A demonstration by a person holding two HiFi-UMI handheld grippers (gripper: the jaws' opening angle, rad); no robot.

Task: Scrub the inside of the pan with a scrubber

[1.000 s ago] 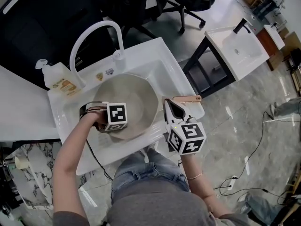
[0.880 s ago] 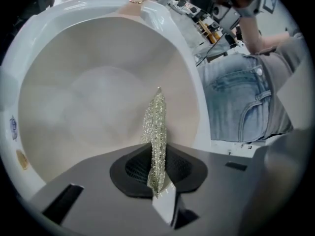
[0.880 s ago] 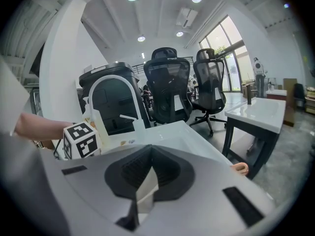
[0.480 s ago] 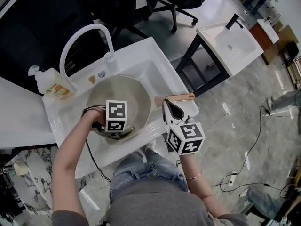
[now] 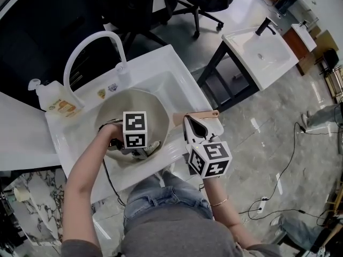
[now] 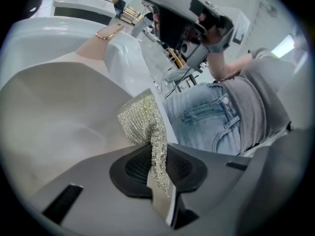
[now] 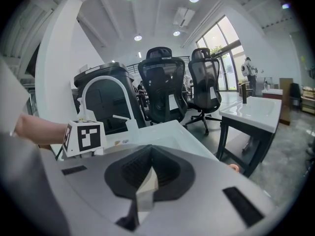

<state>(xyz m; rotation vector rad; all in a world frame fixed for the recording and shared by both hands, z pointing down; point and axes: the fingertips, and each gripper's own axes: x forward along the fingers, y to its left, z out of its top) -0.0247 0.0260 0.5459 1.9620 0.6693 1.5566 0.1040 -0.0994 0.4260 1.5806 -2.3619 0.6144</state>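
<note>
Head view, with both gripper views. The pan [image 5: 115, 108] sits in the basin of a white sink [image 5: 177, 82], and its pinkish handle [image 5: 206, 114] sticks out over the sink's right rim.

(a) The left claw [image 5: 140, 150] reaches into the pan at its near side, pointing back toward the person. Its jaws are clamped on a silvery mesh scrubber [image 6: 142, 119]. The free end of the scrubber fans out against the pan's pale inner wall [image 6: 59, 112] just below the rim.

(b) The right claw [image 5: 194, 123] is outside the pan, with its tips at the handle. Its jaws are drawn together [image 7: 147, 156]. No view shows whether they pinch the handle.

(c) An arched white tap [image 5: 88, 42] rises behind the pan, and a soap bottle [image 5: 56, 103] stands to the pan's far left.
</note>
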